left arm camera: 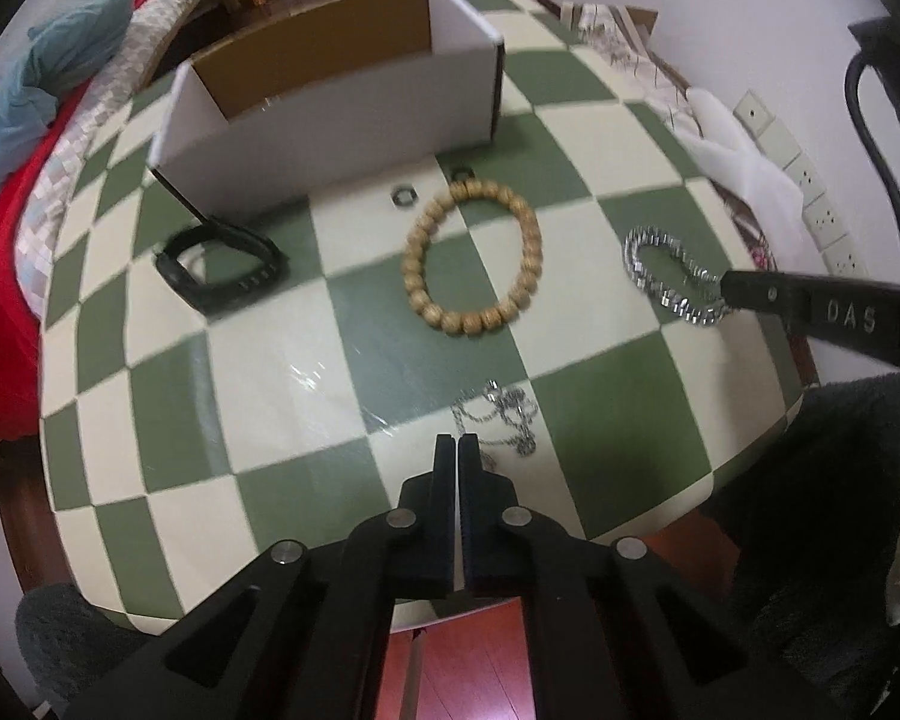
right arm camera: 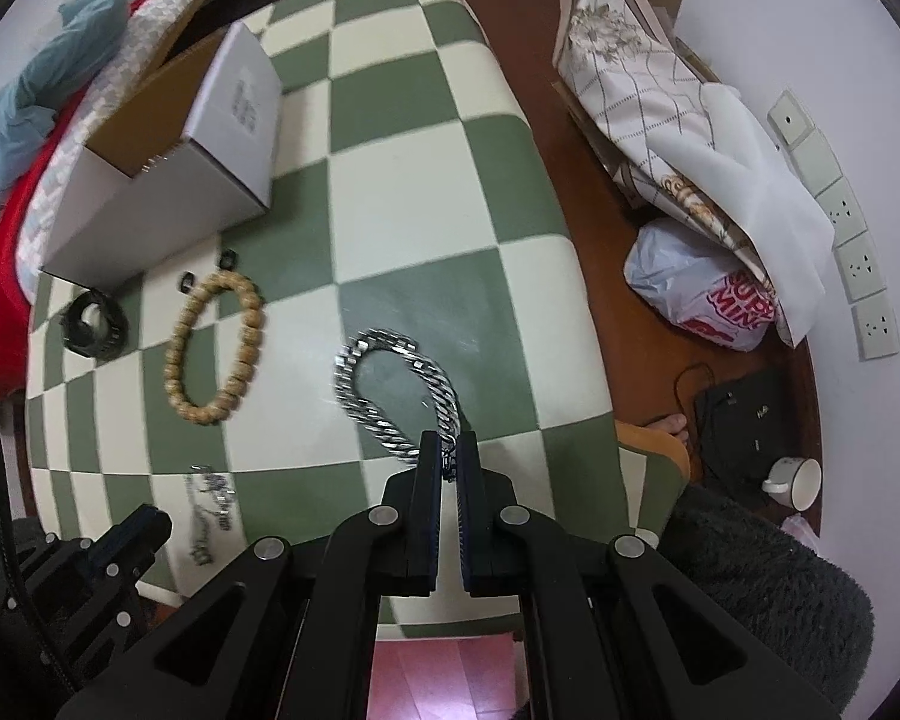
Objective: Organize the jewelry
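My right gripper (right arm camera: 448, 450) is shut on the near end of a silver link bracelet (right arm camera: 384, 384), which lies on the checkered table; it also shows in the left wrist view (left arm camera: 666, 270) with the right gripper (left arm camera: 723, 291) at its end. My left gripper (left arm camera: 456, 444) is shut and empty above the table's near edge, just short of a thin silver chain (left arm camera: 504, 414). A wooden bead bracelet (left arm camera: 471, 255) lies mid-table. A black watch band (left arm camera: 219, 264) and two small dark rings (left arm camera: 403, 197) lie near an open white box (left arm camera: 330, 120).
The green and cream checkered table (left arm camera: 270, 372) ends close below my grippers. A bed with red and blue cloth (left arm camera: 24, 120) lies left. Bags (right arm camera: 702, 300), folded fabric (right arm camera: 630, 72), a cup (right arm camera: 795, 483) and wall sockets (right arm camera: 864, 264) are on the right.
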A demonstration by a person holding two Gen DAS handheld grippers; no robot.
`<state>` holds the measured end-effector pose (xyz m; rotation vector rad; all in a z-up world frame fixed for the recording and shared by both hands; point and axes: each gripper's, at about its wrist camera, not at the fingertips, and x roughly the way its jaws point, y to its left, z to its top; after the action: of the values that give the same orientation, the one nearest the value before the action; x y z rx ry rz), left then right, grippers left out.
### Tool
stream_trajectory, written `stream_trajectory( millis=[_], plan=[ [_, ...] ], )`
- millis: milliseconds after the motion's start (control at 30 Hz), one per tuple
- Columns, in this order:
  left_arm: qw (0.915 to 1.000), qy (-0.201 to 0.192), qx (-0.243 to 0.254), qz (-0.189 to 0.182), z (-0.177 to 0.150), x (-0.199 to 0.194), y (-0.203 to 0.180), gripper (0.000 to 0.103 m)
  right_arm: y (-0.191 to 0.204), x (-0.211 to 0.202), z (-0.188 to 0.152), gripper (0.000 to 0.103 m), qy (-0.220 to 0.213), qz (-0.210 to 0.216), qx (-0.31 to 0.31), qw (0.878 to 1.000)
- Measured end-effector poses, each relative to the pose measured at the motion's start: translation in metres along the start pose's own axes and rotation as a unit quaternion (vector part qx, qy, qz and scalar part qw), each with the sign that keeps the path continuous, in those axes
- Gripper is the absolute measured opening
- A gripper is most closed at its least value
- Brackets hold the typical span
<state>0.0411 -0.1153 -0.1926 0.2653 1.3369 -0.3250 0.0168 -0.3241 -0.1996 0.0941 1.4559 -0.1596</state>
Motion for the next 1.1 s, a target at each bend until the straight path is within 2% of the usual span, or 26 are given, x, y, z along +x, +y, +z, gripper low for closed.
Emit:
stream_trajectory(
  millis=[533, 933, 1033, 1100],
  plan=[
    [0.9958, -0.085, -0.033, -0.014, 0.031, -0.071, 0.026, 0.0, 0.025, -0.061, 0.012, 0.005, -0.052, 0.038, -0.019, 0.998],
    [0.9891, -0.118, -0.08, -0.038, 0.049, -0.108, 0.058, 0.0, 0.038, -0.109, 0.025, 0.005, -0.087, 0.068, -0.03, 0.993],
    [0.9892, -0.099, -0.082, -0.069, 0.052, -0.1, 0.062, 0.0, 0.043, -0.121, 0.029, 0.005, -0.098, 0.075, -0.034, 0.992],
    [0.993, -0.065, -0.075, -0.064, 0.047, -0.081, 0.056, 0.004, 0.046, -0.125, 0.031, 0.005, -0.103, 0.076, -0.036, 0.991]
  ],
)
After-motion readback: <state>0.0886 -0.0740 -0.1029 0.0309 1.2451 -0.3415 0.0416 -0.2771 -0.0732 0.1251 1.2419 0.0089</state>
